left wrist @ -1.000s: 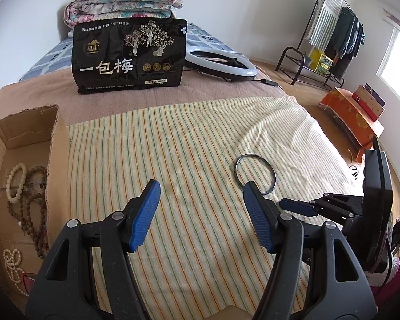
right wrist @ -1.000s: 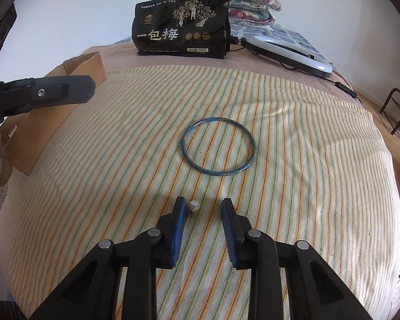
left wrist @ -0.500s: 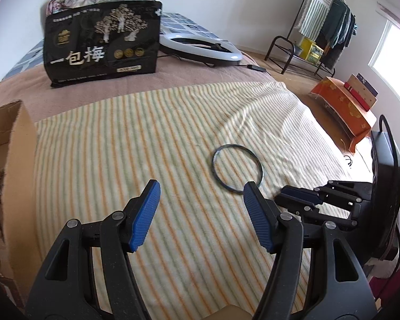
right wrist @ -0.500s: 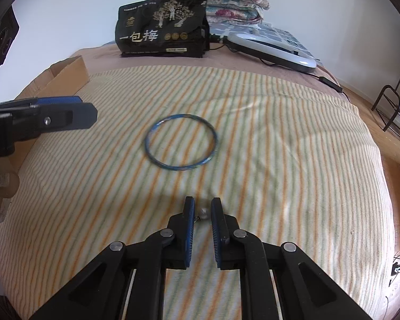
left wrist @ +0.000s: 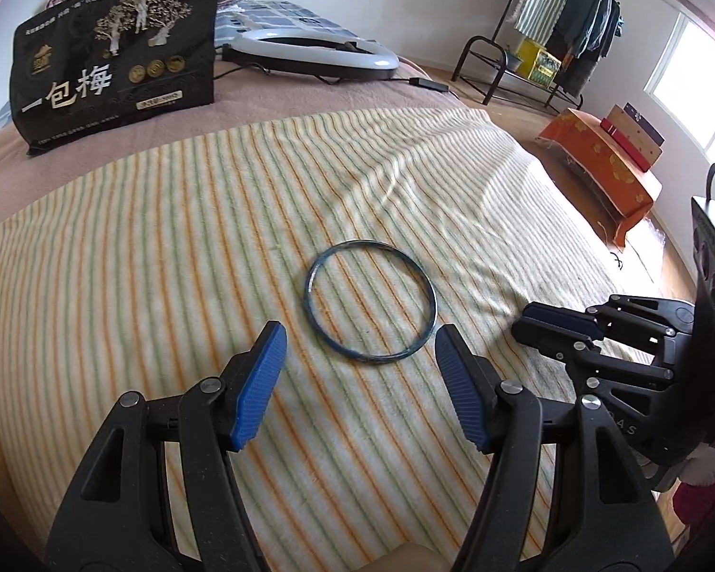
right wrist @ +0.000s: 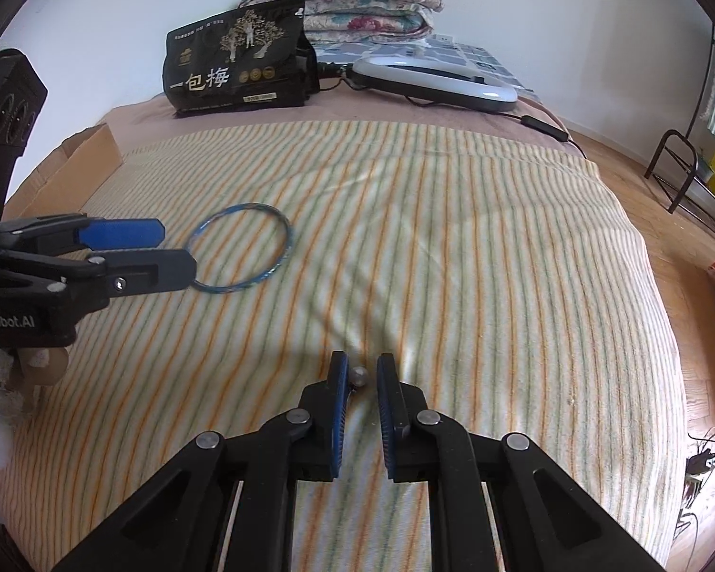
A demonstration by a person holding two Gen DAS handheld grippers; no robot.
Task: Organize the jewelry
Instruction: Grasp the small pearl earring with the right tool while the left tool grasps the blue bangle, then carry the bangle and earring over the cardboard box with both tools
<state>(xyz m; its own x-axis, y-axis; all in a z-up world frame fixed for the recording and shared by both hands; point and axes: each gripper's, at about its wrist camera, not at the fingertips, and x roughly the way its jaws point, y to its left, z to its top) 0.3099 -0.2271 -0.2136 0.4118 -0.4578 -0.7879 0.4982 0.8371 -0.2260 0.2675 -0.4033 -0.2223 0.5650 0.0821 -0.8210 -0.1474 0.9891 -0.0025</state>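
A thin blue bangle (left wrist: 371, 301) lies flat on the striped cloth (left wrist: 167, 248). My left gripper (left wrist: 357, 352) is open, its blue fingertips just short of the bangle's near rim. In the right wrist view the bangle (right wrist: 241, 249) lies at the left with the left gripper (right wrist: 167, 257) at its edge. My right gripper (right wrist: 358, 369) has its jaws narrowed around a small pearl bead (right wrist: 359, 376) on the cloth. A gap shows on the bead's right side. The right gripper also shows in the left wrist view (left wrist: 548, 326).
A black snack bag (left wrist: 114, 52) stands at the back, a white ring light (left wrist: 314, 55) with its cable beside it. A cardboard box (right wrist: 78, 162) sits at the cloth's left edge. A clothes rack (left wrist: 548, 33) and an orange-covered bench (left wrist: 605, 167) stand on the floor to the right.
My left gripper moved right, from the box toward the bangle. My right gripper closed in around the pearl bead and shifted right of the bangle.
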